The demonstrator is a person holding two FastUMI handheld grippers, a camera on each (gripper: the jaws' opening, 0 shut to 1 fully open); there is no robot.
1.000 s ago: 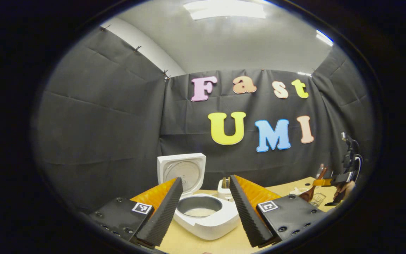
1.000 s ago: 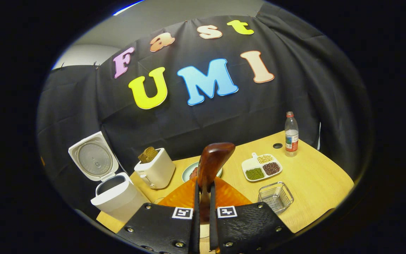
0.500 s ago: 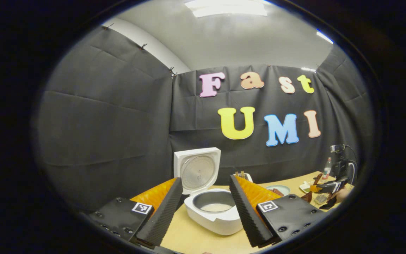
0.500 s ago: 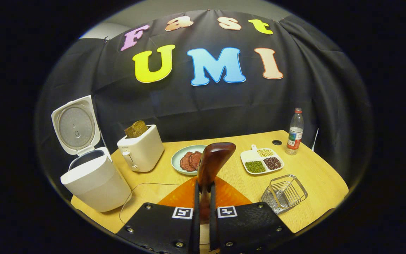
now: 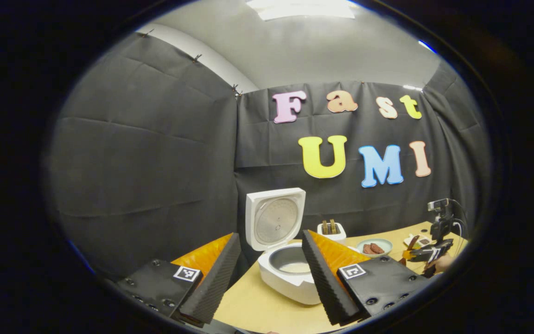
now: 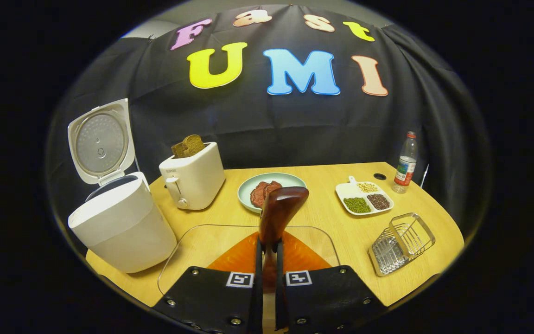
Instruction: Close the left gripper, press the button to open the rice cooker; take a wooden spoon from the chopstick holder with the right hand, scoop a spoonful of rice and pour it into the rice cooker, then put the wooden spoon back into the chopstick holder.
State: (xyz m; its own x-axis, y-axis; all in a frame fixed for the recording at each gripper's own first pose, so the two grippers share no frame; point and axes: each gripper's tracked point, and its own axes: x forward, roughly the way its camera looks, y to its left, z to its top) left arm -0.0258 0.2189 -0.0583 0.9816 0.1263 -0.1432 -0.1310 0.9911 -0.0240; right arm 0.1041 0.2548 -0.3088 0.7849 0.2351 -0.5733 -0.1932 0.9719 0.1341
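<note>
Right gripper (image 6: 267,278): fingers pressed together on the handle of the wooden spoon (image 6: 278,211), dark reddish-brown and glossy, its bowl rising upright above a clear glass dish (image 6: 193,246) on the table (image 6: 322,218). Left gripper (image 5: 267,273): fingers spread wide, holding nothing, with the white rice cooker (image 5: 288,273) just beyond them, lid (image 5: 274,218) standing upright and a pale layer in the bottom of the grey inner pot (image 5: 290,260). Farther back: wire chopstick holder (image 6: 401,241) tipped on its side at right, toaster (image 6: 193,178) with brown bread in its slot, green plate (image 6: 271,185) with reddish slices, white divided tray (image 6: 364,197) holding green, dark and pale grains, and a bottle (image 6: 403,162) at the far edge.
</note>
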